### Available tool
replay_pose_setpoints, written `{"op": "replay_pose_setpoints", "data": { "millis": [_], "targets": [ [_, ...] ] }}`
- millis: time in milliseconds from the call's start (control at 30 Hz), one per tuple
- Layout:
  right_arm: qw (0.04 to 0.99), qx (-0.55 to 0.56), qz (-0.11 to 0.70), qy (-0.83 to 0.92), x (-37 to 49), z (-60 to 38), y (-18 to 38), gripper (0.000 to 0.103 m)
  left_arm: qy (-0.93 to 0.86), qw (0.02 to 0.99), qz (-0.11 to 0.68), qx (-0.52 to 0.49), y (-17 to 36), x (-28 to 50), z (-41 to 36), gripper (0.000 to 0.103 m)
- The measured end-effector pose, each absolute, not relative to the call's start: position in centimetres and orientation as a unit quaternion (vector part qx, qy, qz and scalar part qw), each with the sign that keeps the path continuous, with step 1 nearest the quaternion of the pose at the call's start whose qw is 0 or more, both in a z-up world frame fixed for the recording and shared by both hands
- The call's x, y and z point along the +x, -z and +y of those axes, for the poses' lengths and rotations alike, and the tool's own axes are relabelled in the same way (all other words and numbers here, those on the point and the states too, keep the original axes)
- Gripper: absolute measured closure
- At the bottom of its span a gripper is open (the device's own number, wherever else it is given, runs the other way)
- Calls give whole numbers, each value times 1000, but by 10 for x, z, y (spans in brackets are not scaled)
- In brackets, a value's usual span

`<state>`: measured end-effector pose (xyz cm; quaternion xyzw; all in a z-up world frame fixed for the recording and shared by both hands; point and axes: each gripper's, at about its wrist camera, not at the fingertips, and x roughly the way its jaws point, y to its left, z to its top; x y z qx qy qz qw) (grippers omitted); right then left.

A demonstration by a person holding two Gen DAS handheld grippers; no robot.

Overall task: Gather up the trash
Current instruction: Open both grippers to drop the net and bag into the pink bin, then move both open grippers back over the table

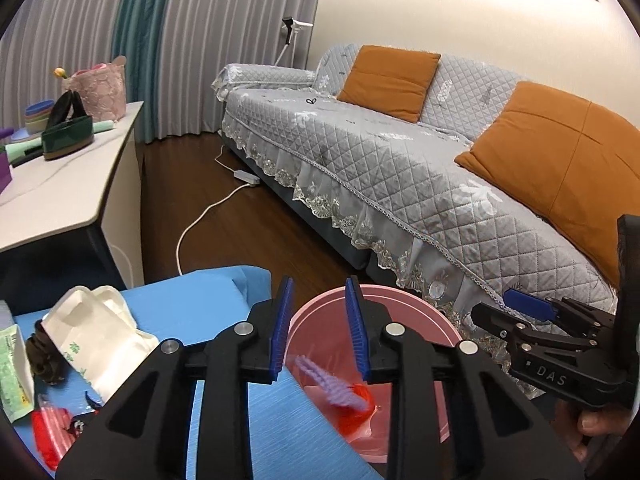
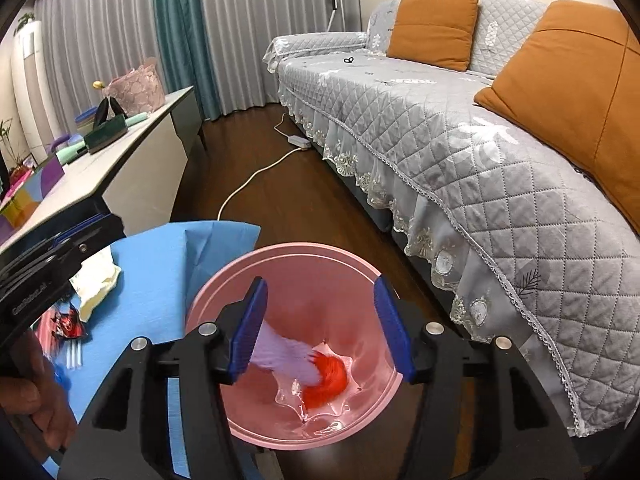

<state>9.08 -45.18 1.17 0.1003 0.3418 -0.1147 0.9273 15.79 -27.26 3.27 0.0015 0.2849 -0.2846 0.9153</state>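
Left wrist view: left gripper (image 1: 319, 326) poised above the seam between the blue mat (image 1: 224, 320) and the pink bin (image 1: 416, 320), jaws parted, nothing between the pads. Just below, a lilac fuzzy strip (image 1: 326, 382) blurred in mid-air over the bin's mouth, apparently falling toward a red scrap (image 1: 358, 412) lying on the bottom. Bin parked tight against the mat's edge, probably so trash needs only a short carry. More litter waiting on the mat: a cream paper bag (image 1: 100, 330), a green packet (image 1: 14, 372), a brown clump (image 1: 42, 354), a red wrapper (image 1: 50, 432). Right gripper (image 1: 532, 312) visible at the far right, hovering beside the bin; jaw state not readable from this angle.

Right wrist view: right gripper (image 2: 320, 326) centred directly over the pink bin (image 2: 208, 292), jaws spread wide and empty. Lilac strip (image 2: 286, 356) seen close by the left pad, not pinched, tilted down toward the red scrap (image 2: 328, 376), which rests on crumpled clear film (image 2: 316, 404). Held over the opening presumably to guarantee a drop inside. Paper bag (image 2: 96, 280) and red wrapper (image 2: 68, 322) lying on the mat (image 2: 160, 264) at left, beside the left gripper's body.
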Motion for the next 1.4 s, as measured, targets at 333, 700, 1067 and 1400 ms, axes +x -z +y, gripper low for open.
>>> {"op": "replay_pose_setpoints", "data": {
  "millis": [333,700,1067,1400],
  "targets": [
    [946,84,301,86,80,-421,-39,48,256,928,269,-11,-52,125,-228,76],
    [958,97,271,3,60,-356,-59,70,190,946,261,-22,-62,91,-129,76],
    [952,73,280,-99,55,-259,-49,71,99,961,258,-31,-47,74,-13,76],
    [928,49,334,-159,66,-180,1,70,9,969,244,-39,-30,71,71,76]
  ]
}}
